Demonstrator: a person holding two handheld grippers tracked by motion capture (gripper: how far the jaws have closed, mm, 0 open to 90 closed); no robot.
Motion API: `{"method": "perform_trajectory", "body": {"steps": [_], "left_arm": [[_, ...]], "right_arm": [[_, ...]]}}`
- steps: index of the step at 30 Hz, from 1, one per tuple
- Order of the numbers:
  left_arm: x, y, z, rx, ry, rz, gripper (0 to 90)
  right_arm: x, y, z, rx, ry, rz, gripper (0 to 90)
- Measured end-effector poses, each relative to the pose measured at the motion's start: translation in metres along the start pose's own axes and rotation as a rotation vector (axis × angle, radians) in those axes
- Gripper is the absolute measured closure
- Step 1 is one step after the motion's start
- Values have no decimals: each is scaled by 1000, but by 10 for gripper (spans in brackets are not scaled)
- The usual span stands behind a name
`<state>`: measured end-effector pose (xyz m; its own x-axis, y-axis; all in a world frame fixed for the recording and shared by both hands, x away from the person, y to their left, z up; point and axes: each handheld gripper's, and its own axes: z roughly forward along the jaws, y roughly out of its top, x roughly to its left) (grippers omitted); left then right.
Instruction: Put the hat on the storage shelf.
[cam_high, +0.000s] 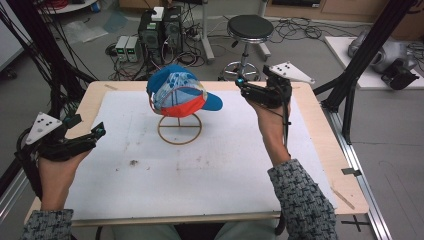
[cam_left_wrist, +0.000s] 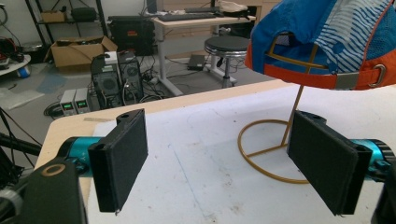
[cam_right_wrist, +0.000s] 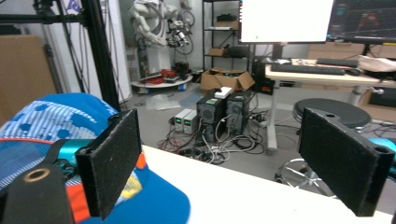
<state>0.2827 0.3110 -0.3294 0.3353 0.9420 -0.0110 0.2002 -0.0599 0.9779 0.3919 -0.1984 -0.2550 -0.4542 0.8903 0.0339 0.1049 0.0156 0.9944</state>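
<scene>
**Grippers and cap, table set-up**

Left gripper (cam_high: 97, 132): jaws spread wide, nothing held; well apart from the cap (cam_high: 180, 95), off its strap side, low over the white mat (cam_high: 200, 165). Right gripper (cam_high: 239, 82): jaws spread wide, nothing between; just beside the cap's brim (cam_high: 212, 101), raised above the mat. Cap: blue and orange, perched on a gold wire stand (cam_high: 179, 129), ring base flat on the mat. Black stool (cam_high: 249, 27): on the floor beyond the cap.

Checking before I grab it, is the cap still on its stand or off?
On. The cap sits atop the gold wire stand, whose ring rests on the table; both grippers are apart from it.
</scene>
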Motion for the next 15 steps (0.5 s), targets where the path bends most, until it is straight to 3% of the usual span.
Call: {"method": "perform_trajectory", "body": {"steps": [15], "left_arm": [[0, -4, 2, 10, 4, 0, 205]], "right_arm": [[-47, -33, -47, -12, -62, 73, 124]]}}
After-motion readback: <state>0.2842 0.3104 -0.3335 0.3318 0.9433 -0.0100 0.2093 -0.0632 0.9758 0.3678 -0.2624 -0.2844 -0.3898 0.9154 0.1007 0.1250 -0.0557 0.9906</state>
